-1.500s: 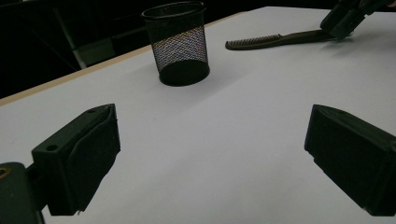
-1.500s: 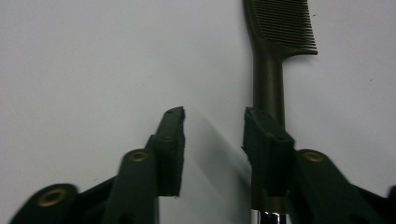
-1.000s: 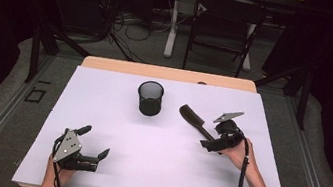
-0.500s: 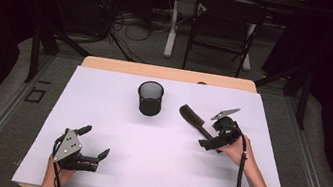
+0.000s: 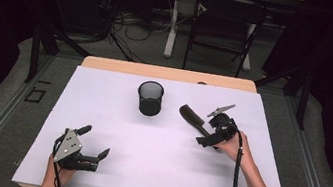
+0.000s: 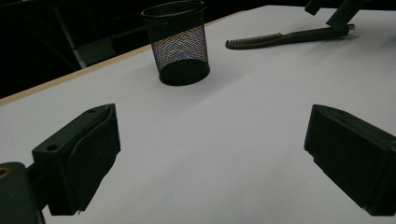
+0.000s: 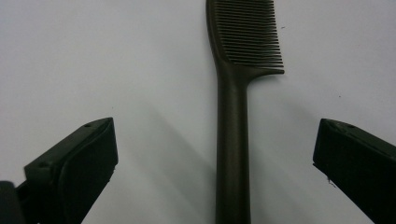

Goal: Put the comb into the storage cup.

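Note:
A dark brown comb (image 5: 193, 117) lies flat on the white table top (image 5: 156, 147), right of a black mesh cup (image 5: 150, 98). My right gripper (image 5: 207, 130) stands open over the comb's handle (image 7: 232, 140). Its jaws have just been opening, and the handle lies between them, untouched by either pad. The teeth point away from it. My left gripper (image 5: 94, 141) rests open near the front left edge with nothing between its jaws (image 6: 212, 158). From there the cup (image 6: 180, 44) stands upright ahead, with the comb (image 6: 280, 37) and the right gripper (image 6: 336, 14) beyond.
A wooden strip (image 5: 167, 73) shows at the table's far edge. Behind it stand a chair (image 5: 225, 27), a table leg and loose cables on the floor. Bare white sheet spans the middle and the left of the table.
My right gripper has shifted slightly left along the comb's handle. The comb, the cup and my left gripper have kept their places.

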Demonstrator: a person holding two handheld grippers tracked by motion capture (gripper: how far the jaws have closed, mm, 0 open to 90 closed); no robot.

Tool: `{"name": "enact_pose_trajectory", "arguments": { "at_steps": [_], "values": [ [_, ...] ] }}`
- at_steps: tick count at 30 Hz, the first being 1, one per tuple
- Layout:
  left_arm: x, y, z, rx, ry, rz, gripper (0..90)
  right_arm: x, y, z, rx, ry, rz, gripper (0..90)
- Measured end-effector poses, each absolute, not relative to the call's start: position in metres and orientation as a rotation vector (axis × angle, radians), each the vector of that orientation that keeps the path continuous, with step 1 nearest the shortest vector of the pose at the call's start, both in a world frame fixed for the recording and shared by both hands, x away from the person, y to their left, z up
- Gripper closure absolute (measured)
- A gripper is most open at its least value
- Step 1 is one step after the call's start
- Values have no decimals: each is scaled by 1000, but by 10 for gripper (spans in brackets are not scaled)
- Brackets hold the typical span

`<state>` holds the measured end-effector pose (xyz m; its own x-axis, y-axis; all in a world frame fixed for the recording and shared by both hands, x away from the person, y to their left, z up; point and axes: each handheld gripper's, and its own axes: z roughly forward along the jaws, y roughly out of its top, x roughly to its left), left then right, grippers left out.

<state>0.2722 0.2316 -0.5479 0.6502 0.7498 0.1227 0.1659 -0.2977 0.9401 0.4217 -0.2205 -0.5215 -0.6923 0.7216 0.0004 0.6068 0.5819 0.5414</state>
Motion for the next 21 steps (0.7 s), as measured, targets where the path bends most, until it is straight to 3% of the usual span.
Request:
{"name": "enact_pose_trajectory", "arguments": {
  "at_steps": [8, 10, 17, 21],
  "values": [
    [272, 232, -548, 1811, 732, 694, 39, 431, -213, -519, 1154, 2593, 697, 182],
    [272, 232, -548, 1811, 733, 691, 39, 433, -211, -518, 1162, 2599, 676, 279],
    [272, 232, -548, 1812, 730, 691, 39, 441, -200, -514, 1167, 2635, 570, 490],
    [272, 232, -548, 1811, 731, 688, 39, 447, -195, -515, 1172, 2659, 500, 543]
  ]
}}
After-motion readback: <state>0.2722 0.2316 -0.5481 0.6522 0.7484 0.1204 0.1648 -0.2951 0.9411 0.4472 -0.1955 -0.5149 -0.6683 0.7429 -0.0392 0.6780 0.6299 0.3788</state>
